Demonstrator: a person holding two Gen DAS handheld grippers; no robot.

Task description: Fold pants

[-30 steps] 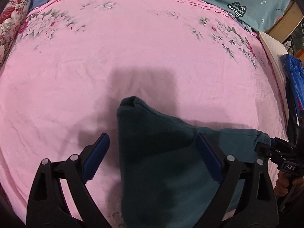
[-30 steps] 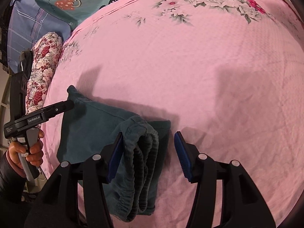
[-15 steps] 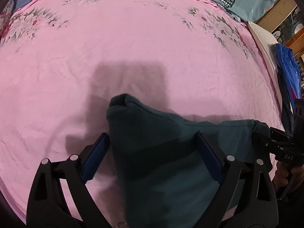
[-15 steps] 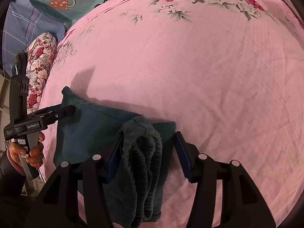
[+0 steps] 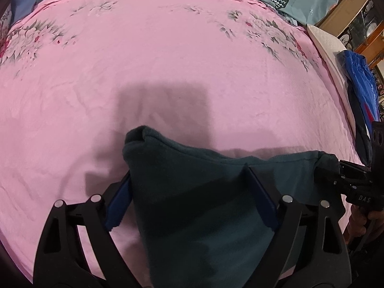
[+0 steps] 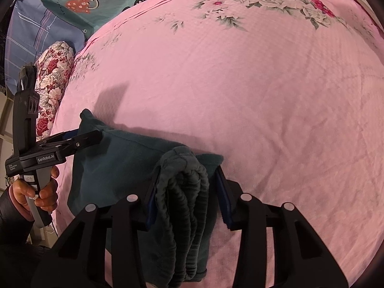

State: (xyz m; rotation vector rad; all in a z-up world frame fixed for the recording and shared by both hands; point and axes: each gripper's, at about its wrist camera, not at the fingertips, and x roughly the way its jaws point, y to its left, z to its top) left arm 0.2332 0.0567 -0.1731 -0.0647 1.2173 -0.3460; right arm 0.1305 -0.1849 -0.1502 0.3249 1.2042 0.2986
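Note:
Dark teal pants [image 5: 192,216] lie folded into a short bundle on the pink floral bedspread [image 5: 168,60]. My left gripper [image 5: 187,175] straddles one end of it. Its jaws are wide and closing slightly: the left pad [image 5: 117,204] meets the cloth's edge, the right pad [image 5: 261,196] rests on top. In the right wrist view the left gripper [image 6: 96,138] sits over the pants' [image 6: 115,168] far corner. My right gripper [image 6: 187,172] is closing on the bunched elastic waistband [image 6: 182,192], with both pads against the cloth. The right gripper [image 5: 321,172] also shows at the bundle's right end.
A floral bolster [image 6: 52,72] and a blue plaid pillow [image 6: 28,28] lie at the bed's left. A white pillow [image 5: 326,43] and a blue garment [image 5: 360,76] sit at the right edge. A hand [image 6: 26,189] holds the left gripper's handle. Pink bedspread stretches beyond the pants.
The right jaws have narrowed onto the waistband bundle. The left gripper rolled a little, and its left pad now meets the cloth's edge. The pants have barely shifted.

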